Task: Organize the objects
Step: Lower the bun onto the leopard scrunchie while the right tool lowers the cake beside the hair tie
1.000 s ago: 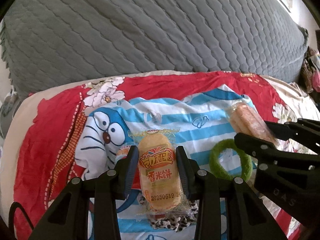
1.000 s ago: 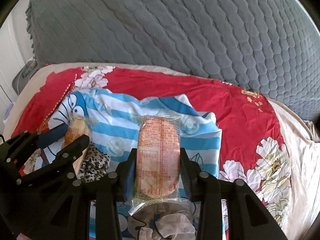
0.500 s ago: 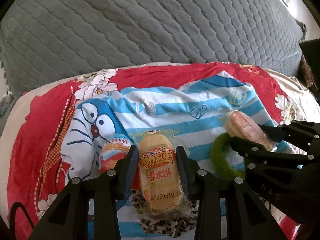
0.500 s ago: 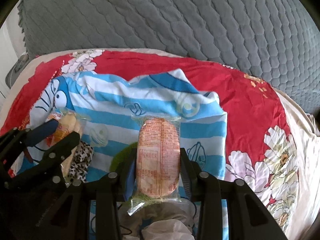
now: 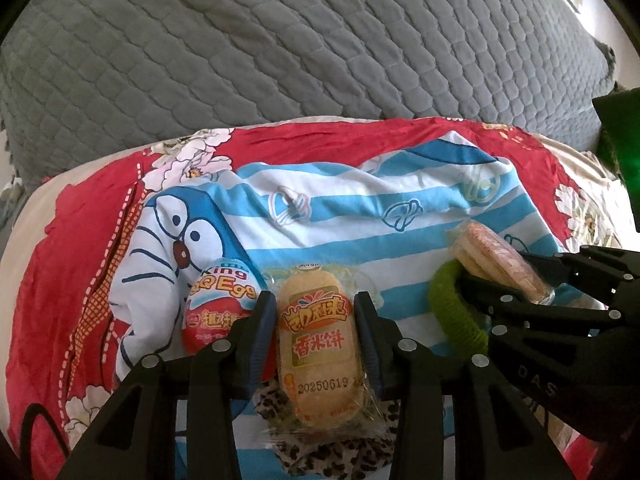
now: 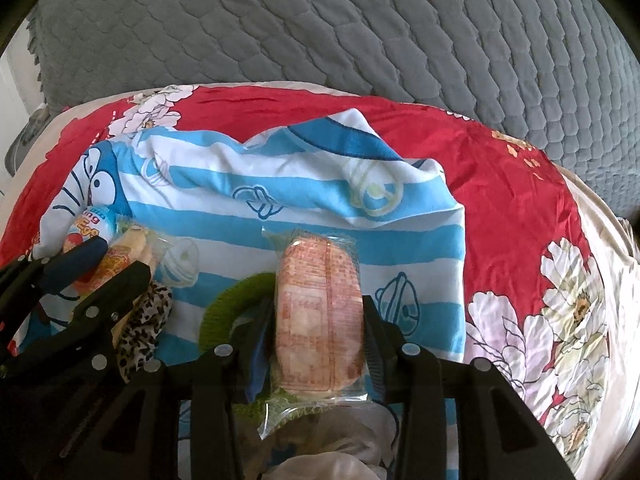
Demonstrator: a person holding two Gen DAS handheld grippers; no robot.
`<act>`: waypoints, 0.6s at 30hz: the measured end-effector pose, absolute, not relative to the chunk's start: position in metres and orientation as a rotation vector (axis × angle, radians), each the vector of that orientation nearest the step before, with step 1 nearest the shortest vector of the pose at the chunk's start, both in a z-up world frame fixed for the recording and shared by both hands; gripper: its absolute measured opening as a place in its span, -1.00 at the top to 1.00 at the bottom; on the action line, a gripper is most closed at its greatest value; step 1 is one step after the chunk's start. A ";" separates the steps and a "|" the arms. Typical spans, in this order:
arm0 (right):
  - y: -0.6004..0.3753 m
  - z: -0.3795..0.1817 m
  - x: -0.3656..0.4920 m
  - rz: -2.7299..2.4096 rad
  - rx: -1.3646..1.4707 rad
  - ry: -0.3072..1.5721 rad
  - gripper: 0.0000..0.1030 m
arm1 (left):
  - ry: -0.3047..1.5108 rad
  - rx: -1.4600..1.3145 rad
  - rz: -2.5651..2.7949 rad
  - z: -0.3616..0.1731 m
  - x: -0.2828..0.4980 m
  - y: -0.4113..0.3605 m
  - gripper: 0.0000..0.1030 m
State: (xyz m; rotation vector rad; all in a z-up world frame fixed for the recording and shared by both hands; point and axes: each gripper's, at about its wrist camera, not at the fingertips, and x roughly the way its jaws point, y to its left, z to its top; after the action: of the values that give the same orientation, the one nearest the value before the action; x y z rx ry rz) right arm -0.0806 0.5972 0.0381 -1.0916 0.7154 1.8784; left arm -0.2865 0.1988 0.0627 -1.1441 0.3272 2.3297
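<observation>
My left gripper (image 5: 314, 304) is shut on a yellow wrapped rice cracker (image 5: 316, 344), held over a leopard-print scrunchie (image 5: 332, 456). A red and white toy egg (image 5: 218, 308) lies just left of its left finger. My right gripper (image 6: 318, 312) is shut on an orange wrapped rice cracker (image 6: 318, 316), held above a green ring scrunchie (image 6: 228, 304). Both hover low over the blue-striped cartoon cloth (image 5: 360, 216). The right gripper also shows in the left wrist view (image 5: 500, 280), and the left one in the right wrist view (image 6: 116, 264).
The cartoon cloth (image 6: 280, 188) lies on a red floral bedsheet (image 6: 500, 184). A grey quilted cover (image 5: 300, 40) rises behind it. White crumpled plastic (image 6: 332, 452) lies under my right gripper. A green object (image 5: 620, 136) stands at the far right.
Both grippers have pulled back and dropped lower over the cloth, each keeping its cracker. The toy egg has come into view beside the left gripper.
</observation>
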 end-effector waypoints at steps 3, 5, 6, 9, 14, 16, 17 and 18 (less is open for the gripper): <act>0.598 0.038 -0.080 1.876 -1.085 0.729 0.18 | 0.321 -1.162 2.326 0.062 -0.287 0.198 0.11; 0.598 0.039 -0.079 1.875 -1.083 0.745 0.18 | 0.322 -1.170 2.322 0.063 -0.287 0.199 0.08; 0.598 0.039 -0.078 1.874 -1.080 0.752 0.18 | 0.328 -1.175 2.318 0.063 -0.286 0.199 0.08; 0.598 0.040 -0.077 1.875 -1.081 0.771 0.18 | 0.336 -1.185 2.319 0.063 -0.285 0.198 0.07; 0.595 0.046 -0.075 1.881 -1.081 0.766 0.04 | 0.310 -1.215 2.316 0.066 -0.285 0.195 -0.10; 0.594 0.050 -0.074 1.885 -1.079 0.758 -0.01 | 0.305 -1.210 2.324 0.068 -0.283 0.193 -0.12; 0.593 0.052 -0.074 1.885 -1.075 0.753 -0.03 | 0.308 -1.205 2.329 0.070 -0.283 0.193 -0.14; 0.593 0.054 -0.073 1.885 -1.072 0.748 -0.05 | 0.314 -1.203 2.333 0.072 -0.282 0.192 -0.15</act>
State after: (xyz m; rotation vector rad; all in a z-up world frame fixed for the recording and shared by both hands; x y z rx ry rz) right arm -0.0733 0.5927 0.0541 -1.0721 0.7484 1.8852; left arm -0.2816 0.1924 0.0719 -1.2034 0.3135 2.3330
